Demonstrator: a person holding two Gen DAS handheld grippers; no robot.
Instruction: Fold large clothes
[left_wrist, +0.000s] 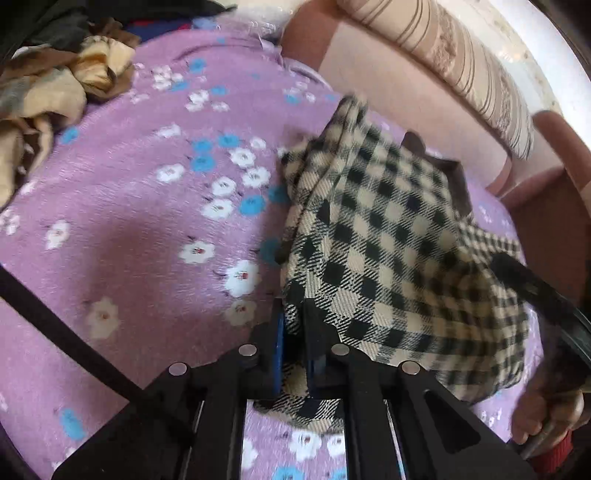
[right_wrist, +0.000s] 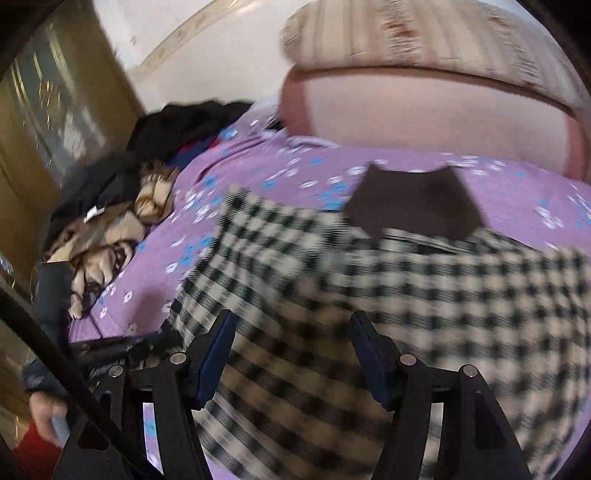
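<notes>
A bed under a purple flowered sheet (left_wrist: 140, 229) carries the checked garment (left_wrist: 391, 240) at three o'clock, a crumpled tan cloth (left_wrist: 55, 88) at ten, and dark clothes (right_wrist: 192, 122) piled beyond.

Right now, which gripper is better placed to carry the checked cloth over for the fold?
Left gripper: it is shut on the cloth. The right gripper is open above it, holding nothing.

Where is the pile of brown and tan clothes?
The crumpled brown and tan clothes lie at the left wrist view's upper left, on the purple flowered blanket.
</notes>
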